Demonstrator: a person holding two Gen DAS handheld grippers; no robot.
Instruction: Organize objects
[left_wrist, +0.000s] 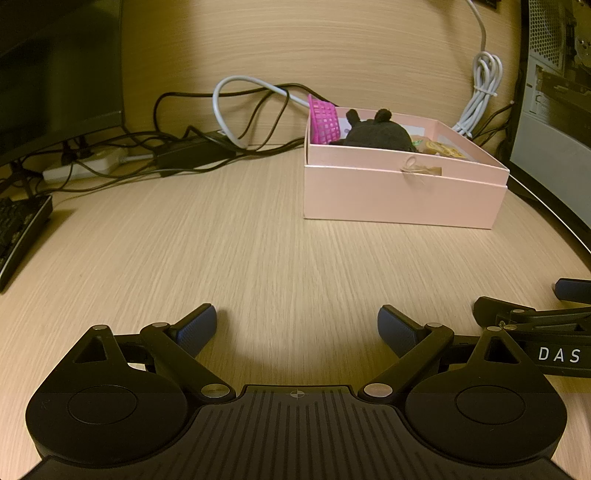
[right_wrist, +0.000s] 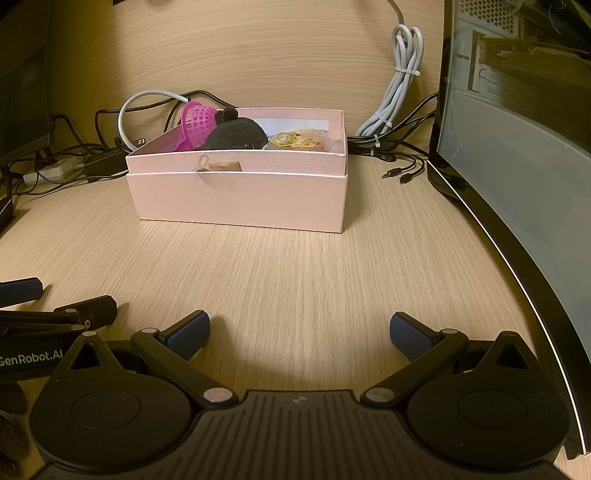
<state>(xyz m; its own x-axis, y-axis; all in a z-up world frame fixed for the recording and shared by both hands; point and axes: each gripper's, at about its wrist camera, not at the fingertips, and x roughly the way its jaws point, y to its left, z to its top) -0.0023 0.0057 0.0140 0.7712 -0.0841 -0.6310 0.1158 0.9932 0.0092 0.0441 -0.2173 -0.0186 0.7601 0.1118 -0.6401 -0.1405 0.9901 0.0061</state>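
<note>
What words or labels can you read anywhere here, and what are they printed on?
"DAS": white letters on the right gripper's body, cut off at the left wrist view's edge.
"GenRobot.AI": white letters on the left gripper's body, right wrist view.
Yellow packets in the pink box: print too small to read.

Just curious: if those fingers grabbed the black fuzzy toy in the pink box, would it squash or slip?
The black plush toy looks soft, so it would probably squash. Its fuzzy surface likely grips the textured fingers. It seems light.
</note>
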